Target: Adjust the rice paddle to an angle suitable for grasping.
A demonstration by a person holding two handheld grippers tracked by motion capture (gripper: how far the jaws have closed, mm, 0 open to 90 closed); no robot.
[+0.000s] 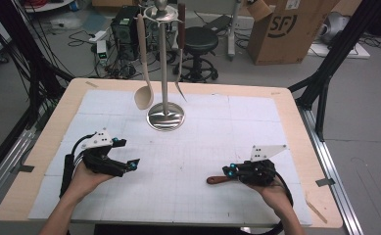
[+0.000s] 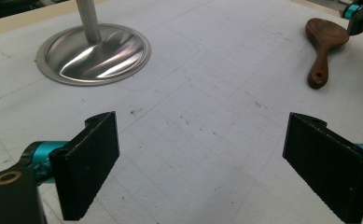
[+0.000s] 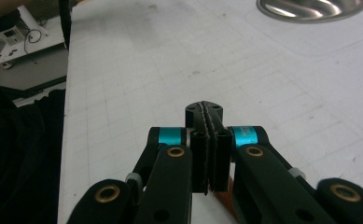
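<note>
The dark wooden spoon lies flat on the white gridded worktop in the lower right part of the high view, its handle end pointing left. In the left gripper view the same spoon sits at the upper right, bowl toward the far edge and the holed handle end nearer the camera.

The right hand-held gripper is at the spoon's bowl end in the high view, its tips touching or just over it. In the right gripper view its jaws are pressed together, with a sliver of brown showing beneath them; whether they pinch the spoon or merely lie over it cannot be told.

The left hand-held gripper rests at the lower left of the high view, well apart from the spoon, with its jaws spread wide over bare worktop.

Above centre in the high view stands a metal utensil stand on a round base, with a pale spoon and a fork hanging from its top.
</note>
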